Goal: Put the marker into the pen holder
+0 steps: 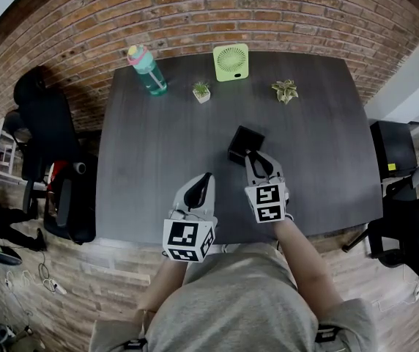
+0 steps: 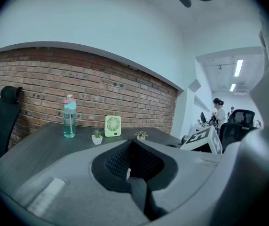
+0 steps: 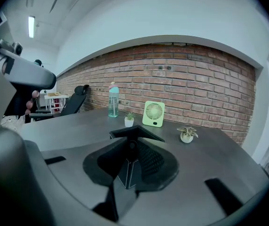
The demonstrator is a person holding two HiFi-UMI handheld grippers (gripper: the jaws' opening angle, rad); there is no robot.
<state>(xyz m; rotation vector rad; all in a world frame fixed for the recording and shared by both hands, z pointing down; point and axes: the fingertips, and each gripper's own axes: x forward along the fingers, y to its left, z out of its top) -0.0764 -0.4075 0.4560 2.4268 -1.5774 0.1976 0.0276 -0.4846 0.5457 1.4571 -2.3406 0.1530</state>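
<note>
If released off-centre, the marker (image 3: 131, 145) pinched in the right gripper (image 1: 253, 157) could miss the pen holder (image 1: 239, 141) (left gripper (image 1: 207, 177) closed, empty).

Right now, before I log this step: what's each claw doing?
Left claw: closed, empty.
Right claw: closed on the marker, at the pen holder.

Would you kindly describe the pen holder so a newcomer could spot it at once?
On the dark table in front of the brick wall, look just beyond the right gripper. The pen holder is the small black square box there, standing alone, well nearer than the bottle, fan and two plants along the wall.
</note>
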